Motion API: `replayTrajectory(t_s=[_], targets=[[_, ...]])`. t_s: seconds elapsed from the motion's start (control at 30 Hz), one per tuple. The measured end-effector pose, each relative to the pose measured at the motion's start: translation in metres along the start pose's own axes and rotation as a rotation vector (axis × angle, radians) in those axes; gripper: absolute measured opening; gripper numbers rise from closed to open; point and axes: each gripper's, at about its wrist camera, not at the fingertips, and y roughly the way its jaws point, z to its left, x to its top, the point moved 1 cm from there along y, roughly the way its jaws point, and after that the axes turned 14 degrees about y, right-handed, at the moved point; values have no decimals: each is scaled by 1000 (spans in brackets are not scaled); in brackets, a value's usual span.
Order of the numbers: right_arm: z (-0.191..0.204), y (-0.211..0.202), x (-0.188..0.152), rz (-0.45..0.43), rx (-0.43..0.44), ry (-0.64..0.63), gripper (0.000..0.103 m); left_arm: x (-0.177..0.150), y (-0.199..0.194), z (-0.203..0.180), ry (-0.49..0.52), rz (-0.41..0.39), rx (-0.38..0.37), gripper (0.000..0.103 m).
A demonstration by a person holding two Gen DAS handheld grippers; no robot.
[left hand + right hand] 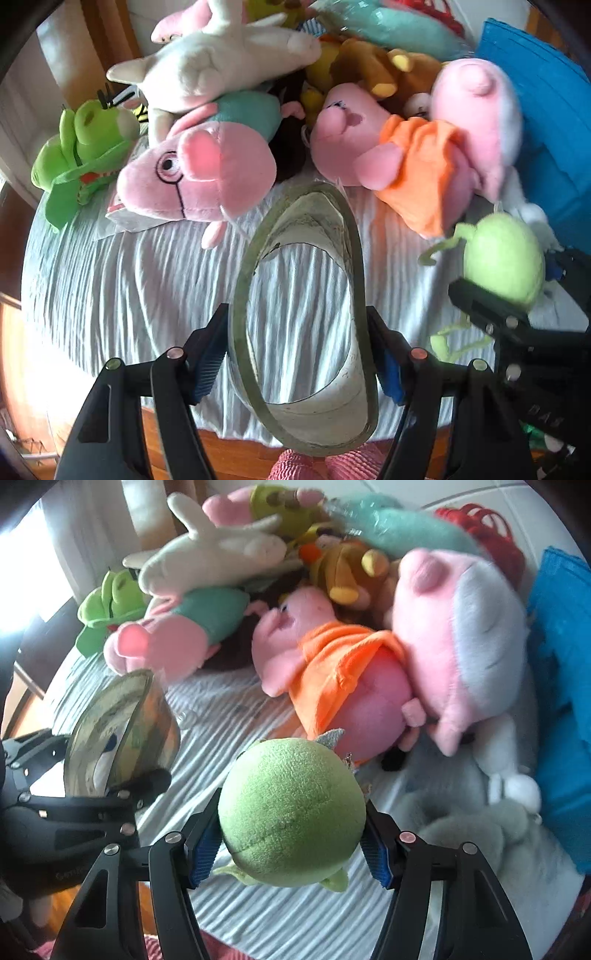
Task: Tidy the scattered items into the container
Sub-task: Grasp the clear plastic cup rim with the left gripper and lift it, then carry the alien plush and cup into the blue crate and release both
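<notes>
Left claw (297, 354) pinched a tape roll (303, 321) on edge — its hole facing the camera; right claw (291, 834) squeezed a green ball toy (291, 812) above the bed (147, 277)

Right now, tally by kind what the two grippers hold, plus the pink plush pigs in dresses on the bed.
Wide roll of greenish tape, in left gripper: 1
Round green plush ball, in right gripper: 1
Pink plush pig in teal dress and pink plush pig in orange dress: 2
Total: 4
</notes>
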Motion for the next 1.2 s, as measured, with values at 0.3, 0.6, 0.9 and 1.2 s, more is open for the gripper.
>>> replayTrajectory(t_s=[0.3, 0.6, 0.9, 1.2], targets=[[5, -52, -17, -96, -56, 51, 66, -4, -44, -1, 74, -85, -30, 69], [3, -106, -42, -189, -133, 122, 66, -14, -95, -11, 167, -188, -67, 69], [-8, -158, -77, -277, -219, 214, 66, -23, -135, -44, 299, -288, -129, 69], [-28, -199, -117, -329, -312, 305, 66, -34, -161, -89, 429, -346, -197, 69]])
